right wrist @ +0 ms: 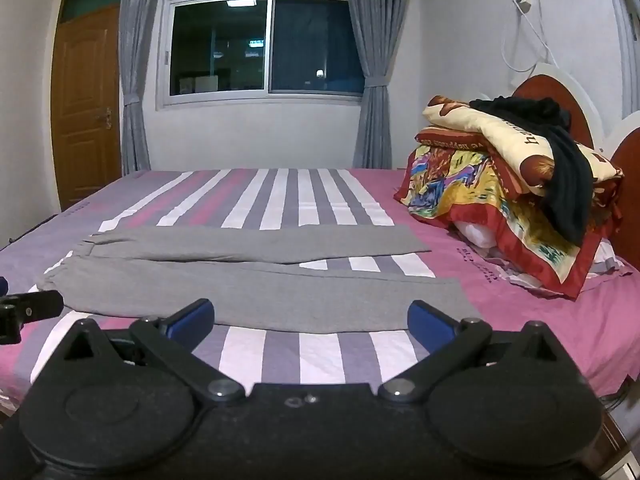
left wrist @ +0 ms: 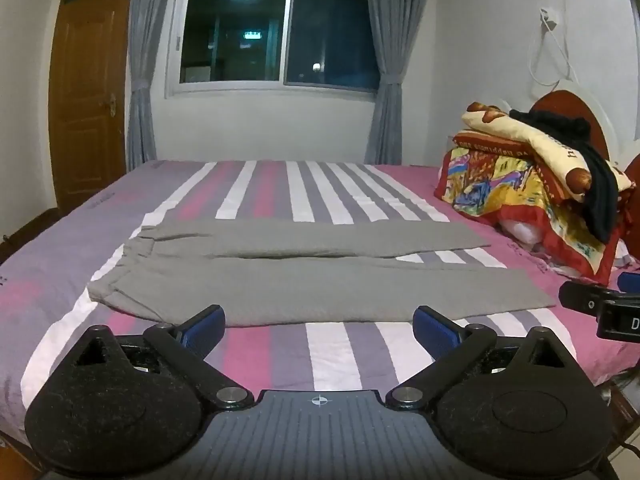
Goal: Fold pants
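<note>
Legible only in part: a white letter "D" on the black body of the right gripper (left wrist: 618, 322) at the frame edge. Dark lettering, "h" the sole clear character, on the cream folded quilt (right wrist: 520, 136); upside-down pale wording on the red folded blanket (right wrist: 452, 142), too blurred to read.

You have a striped bed (left wrist: 280, 356) ahead, with bright quilts (left wrist: 516, 184) piled at its right end. A black garment (left wrist: 600, 196) drapes over them. Behind stand a curtained window (left wrist: 276, 36) and a wooden door (left wrist: 88, 96)

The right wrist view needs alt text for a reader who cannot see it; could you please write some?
Grey pants lie flat on a striped bed, waistband left, legs right. The open right gripper hovers at their near edge, holding nothing. Folded bedding is piled at right.
</note>
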Action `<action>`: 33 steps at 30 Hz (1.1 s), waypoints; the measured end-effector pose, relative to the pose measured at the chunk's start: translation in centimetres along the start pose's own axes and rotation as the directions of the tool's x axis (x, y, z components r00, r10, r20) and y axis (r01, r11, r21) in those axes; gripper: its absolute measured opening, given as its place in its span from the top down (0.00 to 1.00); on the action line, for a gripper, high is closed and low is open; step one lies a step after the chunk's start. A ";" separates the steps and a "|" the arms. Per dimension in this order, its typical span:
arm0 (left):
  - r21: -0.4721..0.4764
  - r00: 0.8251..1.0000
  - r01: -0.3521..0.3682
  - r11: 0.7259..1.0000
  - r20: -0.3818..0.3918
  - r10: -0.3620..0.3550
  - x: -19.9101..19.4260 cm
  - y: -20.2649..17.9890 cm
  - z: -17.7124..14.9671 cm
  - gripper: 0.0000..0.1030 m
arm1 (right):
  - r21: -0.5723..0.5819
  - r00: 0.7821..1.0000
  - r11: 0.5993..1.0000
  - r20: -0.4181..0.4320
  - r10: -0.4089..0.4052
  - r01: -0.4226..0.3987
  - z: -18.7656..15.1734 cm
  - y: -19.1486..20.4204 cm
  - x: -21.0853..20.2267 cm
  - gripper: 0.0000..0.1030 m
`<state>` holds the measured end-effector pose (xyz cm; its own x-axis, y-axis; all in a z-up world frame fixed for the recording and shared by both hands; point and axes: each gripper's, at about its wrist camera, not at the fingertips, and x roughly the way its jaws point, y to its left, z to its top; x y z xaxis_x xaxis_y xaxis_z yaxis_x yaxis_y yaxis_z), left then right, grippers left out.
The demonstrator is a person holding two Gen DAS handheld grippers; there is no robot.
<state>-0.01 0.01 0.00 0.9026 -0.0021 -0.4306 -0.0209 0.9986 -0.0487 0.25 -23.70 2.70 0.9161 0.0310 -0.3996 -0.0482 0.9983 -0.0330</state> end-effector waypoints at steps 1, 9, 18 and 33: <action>0.001 1.000 0.001 1.000 -0.001 -0.001 0.0 0.0 0.0 0.03 | 0.000 1.000 1.000 -0.001 0.001 -0.001 0.1 -0.1 0.0 0.00; -0.001 1.000 0.002 1.000 0.023 -0.002 0.0 0.0 0.0 0.03 | -0.001 1.000 1.000 0.004 -0.002 0.002 -0.1 0.2 0.0 0.00; -0.001 1.000 0.003 1.000 0.026 -0.003 -0.7 0.0 0.8 0.03 | -0.001 1.000 1.000 0.004 0.000 0.000 -0.1 0.0 0.0 0.00; -0.002 1.000 0.007 1.000 0.031 -0.007 -0.9 0.0 0.8 0.03 | -0.001 1.000 1.000 0.011 0.000 0.000 -0.1 0.4 -0.2 0.00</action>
<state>-0.42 0.01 1.13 0.9154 -0.0079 -0.4024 -0.0148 0.9985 -0.0534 0.06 -23.30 2.70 0.9205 0.0319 -0.3894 -0.0490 0.9982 -0.0342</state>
